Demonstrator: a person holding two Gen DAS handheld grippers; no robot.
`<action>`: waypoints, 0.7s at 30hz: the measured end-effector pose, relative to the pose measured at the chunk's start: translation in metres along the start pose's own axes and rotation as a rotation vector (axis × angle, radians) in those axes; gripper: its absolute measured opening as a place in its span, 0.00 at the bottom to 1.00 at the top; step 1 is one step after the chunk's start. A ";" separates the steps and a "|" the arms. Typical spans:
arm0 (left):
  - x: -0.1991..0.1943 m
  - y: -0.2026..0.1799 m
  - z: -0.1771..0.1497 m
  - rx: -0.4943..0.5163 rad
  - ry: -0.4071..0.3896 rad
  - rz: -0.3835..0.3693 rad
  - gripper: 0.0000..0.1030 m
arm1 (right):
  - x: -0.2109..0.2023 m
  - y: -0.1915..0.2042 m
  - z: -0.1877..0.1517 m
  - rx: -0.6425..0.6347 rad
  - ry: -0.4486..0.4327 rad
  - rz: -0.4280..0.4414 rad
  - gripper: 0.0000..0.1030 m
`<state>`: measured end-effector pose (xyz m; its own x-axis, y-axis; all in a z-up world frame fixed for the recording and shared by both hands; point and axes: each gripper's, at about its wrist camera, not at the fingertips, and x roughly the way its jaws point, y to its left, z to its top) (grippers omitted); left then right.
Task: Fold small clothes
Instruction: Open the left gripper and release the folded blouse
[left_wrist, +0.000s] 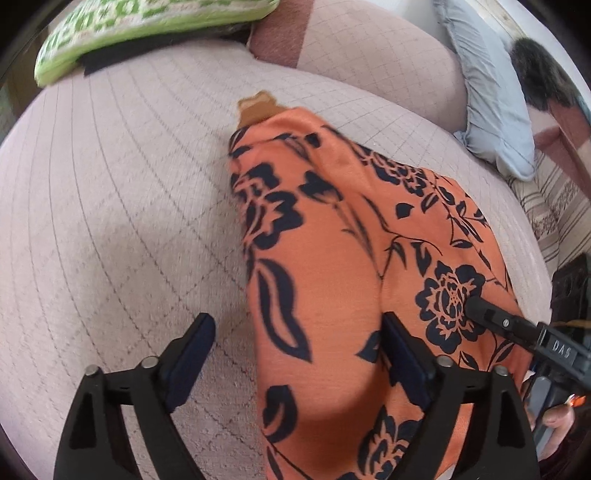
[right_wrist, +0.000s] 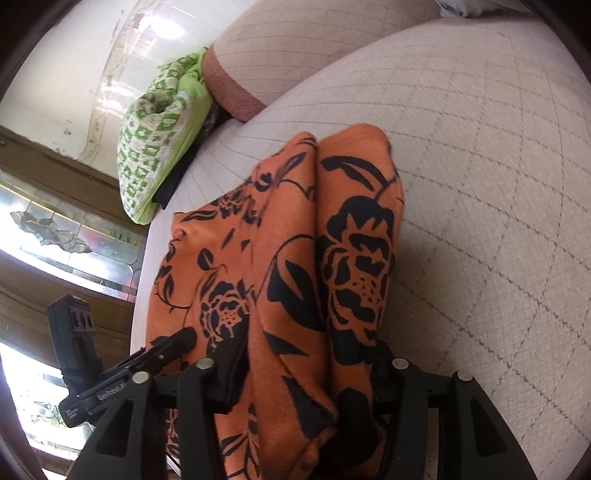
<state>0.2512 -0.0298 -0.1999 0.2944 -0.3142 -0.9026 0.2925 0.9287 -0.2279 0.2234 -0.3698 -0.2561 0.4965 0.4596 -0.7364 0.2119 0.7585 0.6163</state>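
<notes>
On the quilted sofa (left_wrist: 110, 221) lies the orange floral garment (left_wrist: 332, 240). The left gripper (left_wrist: 299, 354) stands wide apart over its edge. The right gripper (right_wrist: 306, 373), marked "DAS", straddles bunched cloth; whether it pinches is unclear.

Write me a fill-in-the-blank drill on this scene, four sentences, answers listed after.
1. The orange garment carries a black ____ print.
2. It lies on a quilted ____ sofa cushion.
3. The pillow at the cushion's far end is white and ____.
4. The left gripper has its jaws ____, with the garment's edge between them.

Answers: floral; beige; green; open
</notes>
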 end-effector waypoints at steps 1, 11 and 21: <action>0.002 0.003 -0.001 -0.013 0.000 -0.005 0.92 | 0.000 0.001 -0.001 -0.011 -0.005 -0.006 0.54; -0.013 -0.007 -0.025 0.013 -0.097 0.105 0.95 | -0.005 0.005 -0.015 -0.057 -0.053 -0.065 0.59; -0.080 -0.028 -0.062 0.076 -0.311 0.297 0.95 | -0.051 0.021 -0.031 -0.123 -0.158 -0.169 0.64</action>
<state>0.1627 -0.0188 -0.1441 0.6323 -0.0909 -0.7694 0.2164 0.9743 0.0628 0.1769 -0.3632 -0.2145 0.5904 0.2510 -0.7671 0.2036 0.8733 0.4425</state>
